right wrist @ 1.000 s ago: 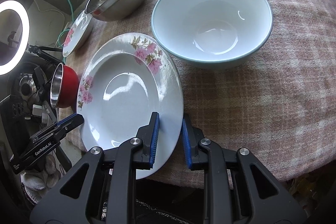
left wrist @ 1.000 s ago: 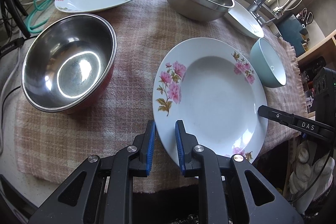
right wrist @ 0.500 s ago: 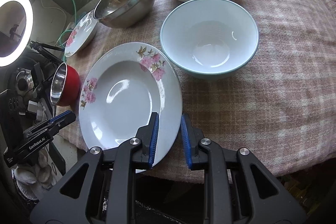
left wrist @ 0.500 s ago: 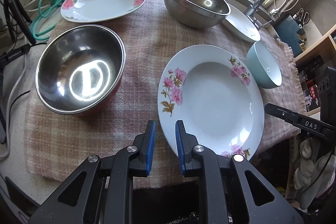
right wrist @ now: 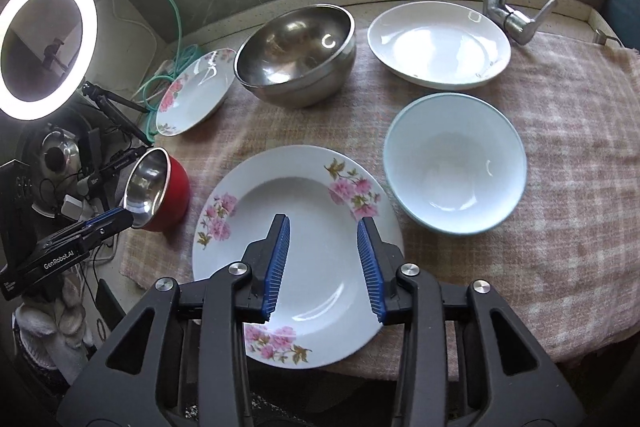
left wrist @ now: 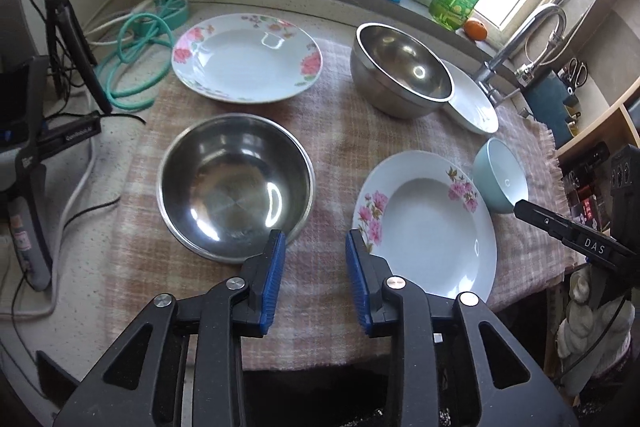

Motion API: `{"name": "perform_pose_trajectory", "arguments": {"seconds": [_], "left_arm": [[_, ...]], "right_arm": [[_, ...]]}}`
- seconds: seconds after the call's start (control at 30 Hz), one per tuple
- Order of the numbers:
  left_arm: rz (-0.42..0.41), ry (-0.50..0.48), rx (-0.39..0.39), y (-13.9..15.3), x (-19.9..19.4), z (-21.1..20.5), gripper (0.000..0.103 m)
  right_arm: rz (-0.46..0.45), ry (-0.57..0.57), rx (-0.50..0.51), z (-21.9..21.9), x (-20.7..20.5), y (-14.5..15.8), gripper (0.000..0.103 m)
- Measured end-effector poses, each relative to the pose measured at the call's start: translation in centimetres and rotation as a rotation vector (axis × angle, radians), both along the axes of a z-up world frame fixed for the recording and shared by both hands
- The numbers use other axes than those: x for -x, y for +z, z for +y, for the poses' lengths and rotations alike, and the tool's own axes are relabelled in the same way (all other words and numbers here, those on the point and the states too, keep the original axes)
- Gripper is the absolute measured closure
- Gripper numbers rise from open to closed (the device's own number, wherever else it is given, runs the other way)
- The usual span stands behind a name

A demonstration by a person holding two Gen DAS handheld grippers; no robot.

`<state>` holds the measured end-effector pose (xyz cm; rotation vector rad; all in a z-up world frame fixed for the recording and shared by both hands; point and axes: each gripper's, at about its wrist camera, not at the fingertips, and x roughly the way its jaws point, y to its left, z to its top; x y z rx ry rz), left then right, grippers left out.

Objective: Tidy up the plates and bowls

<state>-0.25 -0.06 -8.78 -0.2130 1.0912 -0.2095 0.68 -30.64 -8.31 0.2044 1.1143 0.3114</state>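
Hovering both hand-held grippers, left point(left wrist: 314, 273) and right point(right wrist: 323, 265), spread and empty; guessing next I pinch the floral plate point(right wrist: 296, 251) at lower centre for stacking.

Parted tongs point(right wrist: 323, 259), floral plate point(right wrist: 298, 203) beneath

Dishware count on the tabletop
Three plates: two floral point(left wrist: 434, 223) point(left wrist: 246, 57), one plain white point(right wrist: 438, 43). Three bowls: two steel point(left wrist: 236, 183) point(left wrist: 402, 69), one pale blue point(right wrist: 454, 163), at 3 o'clock.
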Motion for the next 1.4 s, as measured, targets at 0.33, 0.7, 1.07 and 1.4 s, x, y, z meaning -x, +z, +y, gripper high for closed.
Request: {"name": "perform_pose_trajectory", "arguments": {"seconds": [0.33,0.7,1.07,1.4], "left_arm": [[-0.073,0.116,-0.035,1.1,-4.0,5.3,0.073],[-0.017,0.190,0.040,-0.9,-9.2,8.5,0.073],[0.059,0.264,0.108,-3.3,-13.1,10.9,0.073],[0.111,0.295,0.169,-5.2,-14.9,11.8,0.073]], "right_arm": [[-0.020,0.093,-0.110,5.7,-5.8,2.6,0.066],[0.057,0.200,-0.161,11.3,-16.0,2.5,0.066],[0.206,0.274,-0.122,17.1,-25.4,-2.2,0.066],[0.244,0.322,-0.002,19.7,-29.3,-5.5,0.066]]}}
